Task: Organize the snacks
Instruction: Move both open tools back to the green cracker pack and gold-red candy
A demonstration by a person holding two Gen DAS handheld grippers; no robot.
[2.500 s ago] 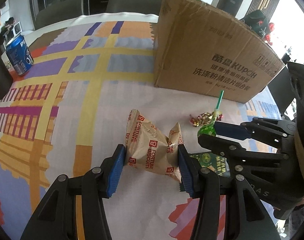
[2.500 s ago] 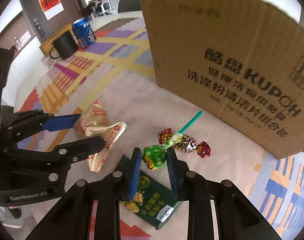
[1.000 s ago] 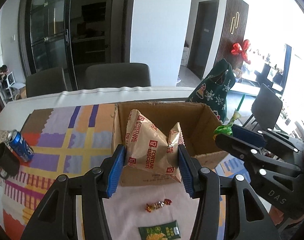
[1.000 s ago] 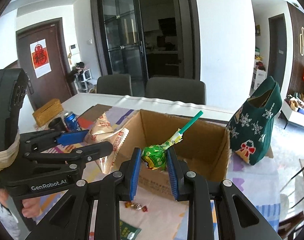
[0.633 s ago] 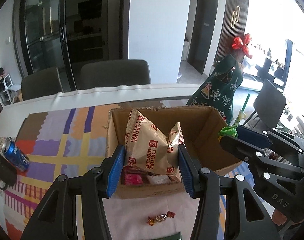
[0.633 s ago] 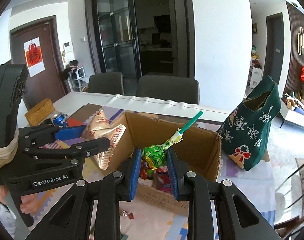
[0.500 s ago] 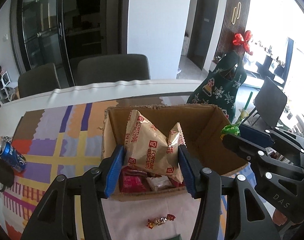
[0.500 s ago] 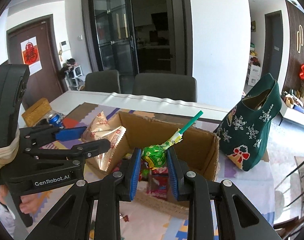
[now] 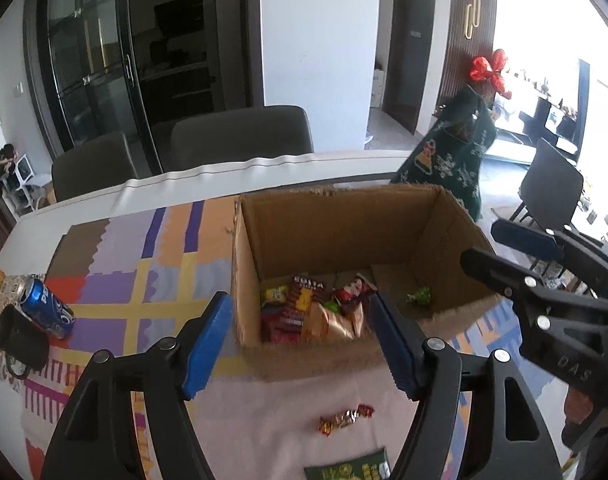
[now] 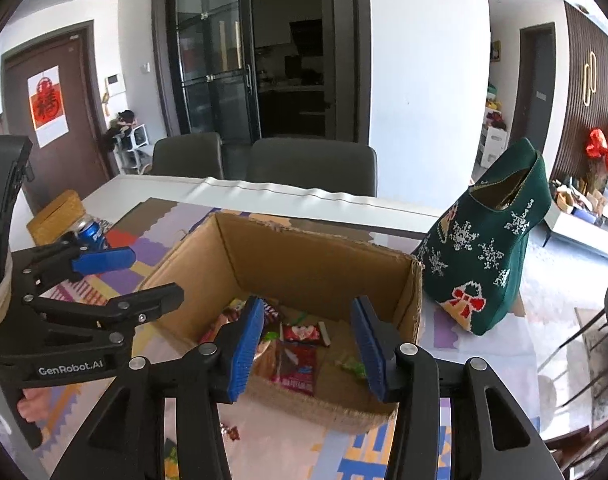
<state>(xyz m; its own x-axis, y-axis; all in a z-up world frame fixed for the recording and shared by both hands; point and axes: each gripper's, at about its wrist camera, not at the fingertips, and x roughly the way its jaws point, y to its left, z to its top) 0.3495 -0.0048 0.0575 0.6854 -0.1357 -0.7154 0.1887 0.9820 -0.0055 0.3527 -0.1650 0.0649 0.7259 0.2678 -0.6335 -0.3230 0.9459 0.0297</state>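
**Both snacks dropped into the box**

Since half a second ago the orange Fortune Biscuits packet point(image 9: 332, 322) has left my left gripper point(image 9: 299, 344) and now lies inside the open brown cardboard box point(image 9: 344, 236), on top of the red and yellow wrappers heaped at its left end. That gripper's jaws have just been opening; they stand wide apart with nothing between them, hovering over the box's near wall. The green lollipop point(image 9: 420, 295) has likewise gone from my right gripper point(image 10: 308, 350), whose jaws have just been opening too and are now apart and empty above the box. I see the lollipop resting on the box floor towards the right end, apart from the heap.

Outside the box, on the patchwork-patterned counter point(image 9: 115, 248), a small candy in a red-and-gold twisted wrapper point(image 9: 346, 420) lies in front of the near wall, and a flat green snack packet point(image 9: 348, 469) sits nearer me, partly cut off by the lower edge of the left view. A blue soda can point(image 9: 47, 307) lies tilted against a black mug point(image 9: 17, 338) at the far left. A dark green knitted Christmas stocking point(image 10: 500, 256) stands just right of the box.
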